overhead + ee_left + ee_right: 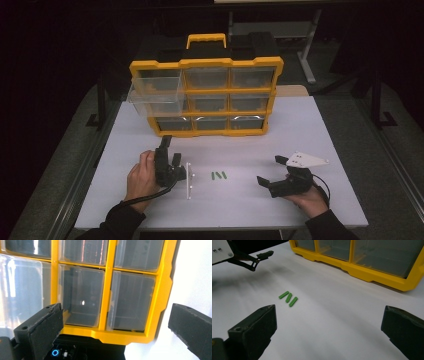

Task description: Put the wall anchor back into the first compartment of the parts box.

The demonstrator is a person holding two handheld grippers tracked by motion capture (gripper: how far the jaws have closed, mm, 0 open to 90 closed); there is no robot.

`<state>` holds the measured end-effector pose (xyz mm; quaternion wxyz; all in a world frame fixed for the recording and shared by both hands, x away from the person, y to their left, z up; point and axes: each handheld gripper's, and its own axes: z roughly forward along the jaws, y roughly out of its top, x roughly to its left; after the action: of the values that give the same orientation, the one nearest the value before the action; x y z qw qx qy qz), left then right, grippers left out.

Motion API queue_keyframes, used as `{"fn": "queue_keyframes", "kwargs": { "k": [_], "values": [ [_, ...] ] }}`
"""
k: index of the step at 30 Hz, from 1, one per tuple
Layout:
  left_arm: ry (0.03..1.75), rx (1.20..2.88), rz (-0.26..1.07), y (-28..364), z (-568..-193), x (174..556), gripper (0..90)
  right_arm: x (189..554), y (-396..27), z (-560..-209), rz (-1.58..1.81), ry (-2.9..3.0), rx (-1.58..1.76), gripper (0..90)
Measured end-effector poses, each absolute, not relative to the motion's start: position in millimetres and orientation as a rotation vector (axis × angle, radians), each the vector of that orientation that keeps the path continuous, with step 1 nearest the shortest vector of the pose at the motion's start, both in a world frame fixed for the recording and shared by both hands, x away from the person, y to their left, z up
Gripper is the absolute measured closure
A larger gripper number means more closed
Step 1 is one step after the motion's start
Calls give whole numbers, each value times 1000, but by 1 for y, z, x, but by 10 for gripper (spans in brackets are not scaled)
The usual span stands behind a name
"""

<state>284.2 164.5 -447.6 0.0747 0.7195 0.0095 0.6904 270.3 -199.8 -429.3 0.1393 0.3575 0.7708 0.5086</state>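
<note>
Between the two grippers, three tiny green plastic sticks (218, 175) are lying on the white table (300, 125) (light, hard, probably slippery). Both the left gripper (167, 150) and right gripper (270, 170) are standing spread wide, holding nothing, so pinching one stick across its middle is looking best.

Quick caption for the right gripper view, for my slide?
Open right gripper faces three green pegs lying loose on the white table, yellow drawer organizer behind.

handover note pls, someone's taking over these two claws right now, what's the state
Left claw: open, holding nothing, facing the yellow organizer.
Right claw: open, holding nothing, resting on the white table, aimed at the three green pegs.
Pegs lie loose on the table between the claws.
Done: clear drawer at the organizer's upper left is pulled out.
Left: probably pick up the pegs, drop them in that drawer, push it shut.
</note>
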Motion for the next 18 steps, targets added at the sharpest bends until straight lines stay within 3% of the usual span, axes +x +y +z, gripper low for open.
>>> {"fn": "queue_keyframes", "kwargs": {
  "k": [18],
  "values": [
    [65, 2216, 2000, 161, -457, 286, 49, 271, -199, -430, 1467, 2232, 1020, 0]
  ]
}}
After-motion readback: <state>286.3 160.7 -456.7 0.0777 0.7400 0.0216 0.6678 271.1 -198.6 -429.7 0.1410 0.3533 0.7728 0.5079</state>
